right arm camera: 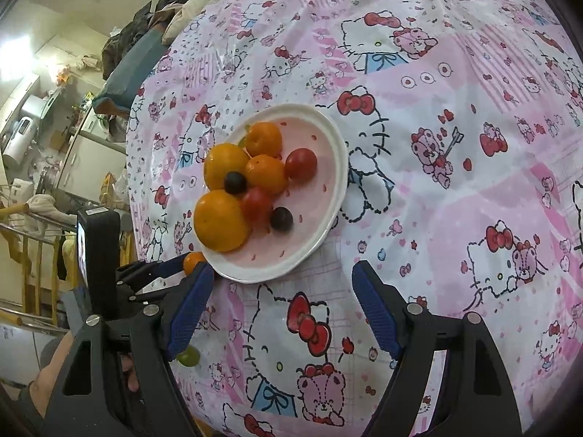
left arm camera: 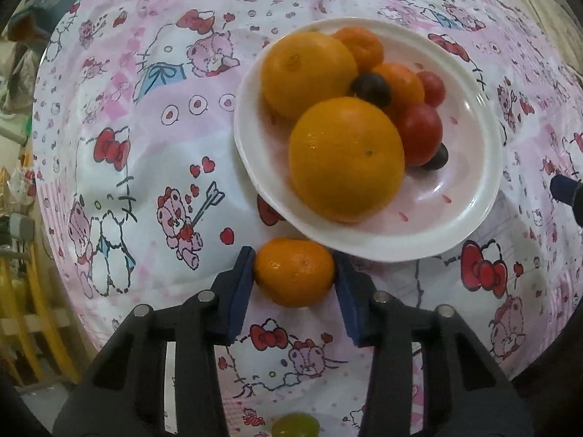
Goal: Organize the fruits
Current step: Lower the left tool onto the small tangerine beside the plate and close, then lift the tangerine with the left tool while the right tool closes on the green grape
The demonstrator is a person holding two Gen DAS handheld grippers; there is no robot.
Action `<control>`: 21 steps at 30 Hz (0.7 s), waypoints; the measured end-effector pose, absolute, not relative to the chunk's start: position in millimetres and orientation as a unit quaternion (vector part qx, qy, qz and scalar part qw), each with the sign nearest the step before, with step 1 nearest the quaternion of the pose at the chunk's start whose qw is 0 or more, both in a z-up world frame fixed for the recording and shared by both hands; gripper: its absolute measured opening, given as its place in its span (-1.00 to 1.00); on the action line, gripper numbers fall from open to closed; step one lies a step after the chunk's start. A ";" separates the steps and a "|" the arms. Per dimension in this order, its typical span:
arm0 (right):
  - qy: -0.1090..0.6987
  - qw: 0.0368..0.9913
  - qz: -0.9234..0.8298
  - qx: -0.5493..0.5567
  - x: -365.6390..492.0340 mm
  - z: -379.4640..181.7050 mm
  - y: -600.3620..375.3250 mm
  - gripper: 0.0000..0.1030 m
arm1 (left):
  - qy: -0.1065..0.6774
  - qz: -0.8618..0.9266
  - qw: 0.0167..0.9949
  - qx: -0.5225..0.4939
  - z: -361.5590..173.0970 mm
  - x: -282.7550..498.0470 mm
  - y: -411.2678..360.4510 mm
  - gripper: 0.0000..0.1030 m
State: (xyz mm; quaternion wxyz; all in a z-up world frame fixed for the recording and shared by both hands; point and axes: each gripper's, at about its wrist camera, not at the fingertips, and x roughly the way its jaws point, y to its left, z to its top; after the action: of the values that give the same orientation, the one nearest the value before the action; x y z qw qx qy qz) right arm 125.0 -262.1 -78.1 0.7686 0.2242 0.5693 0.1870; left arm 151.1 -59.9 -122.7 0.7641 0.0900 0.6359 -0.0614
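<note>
Pink cartoon tablecloth (right arm camera: 455,189) covers the table, with one white plate (left arm camera: 470,196) as the collecting spot, which is likely why fruit is heaped there: two oranges (left arm camera: 346,158), two mandarins (left arm camera: 360,47), two tomatoes (left arm camera: 421,133), two dark grapes (left arm camera: 371,89). A third mandarin (left arm camera: 294,272) lies on the cloth just beside the rim, and the left gripper (left arm camera: 294,273) pinches it, pads touching both sides, probably to lift it in. The right gripper (right arm camera: 282,306) hangs wide, empty. One green grape (right arm camera: 188,357) waits nearby.
</note>
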 end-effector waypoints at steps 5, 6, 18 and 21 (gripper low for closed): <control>0.569 0.770 0.192 0.215 124.6 -76.5 -256.6 0.57 | 0.641 -0.063 0.762 0.060 -118.4 152.4 -52.9 -0.27; 0.569 0.771 0.192 0.214 124.3 -76.2 -256.3 0.57 | 0.642 -0.064 0.762 0.055 -117.6 147.4 -48.3 -0.27; 0.568 0.774 0.190 0.204 125.8 -75.6 -249.5 0.57 | 0.621 -0.071 0.781 -0.006 -83.2 119.1 -16.0 -0.28; 0.566 0.776 0.192 0.203 124.3 -73.3 -247.2 0.57 | 0.612 -0.070 0.788 -0.018 -70.2 111.5 -3.4 -0.28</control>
State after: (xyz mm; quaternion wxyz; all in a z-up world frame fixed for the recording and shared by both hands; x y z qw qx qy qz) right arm 124.3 -247.2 -73.3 0.7761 0.2028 0.5656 0.1915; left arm 111.5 -3.4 -70.2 0.7875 -0.0177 0.6121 -0.0697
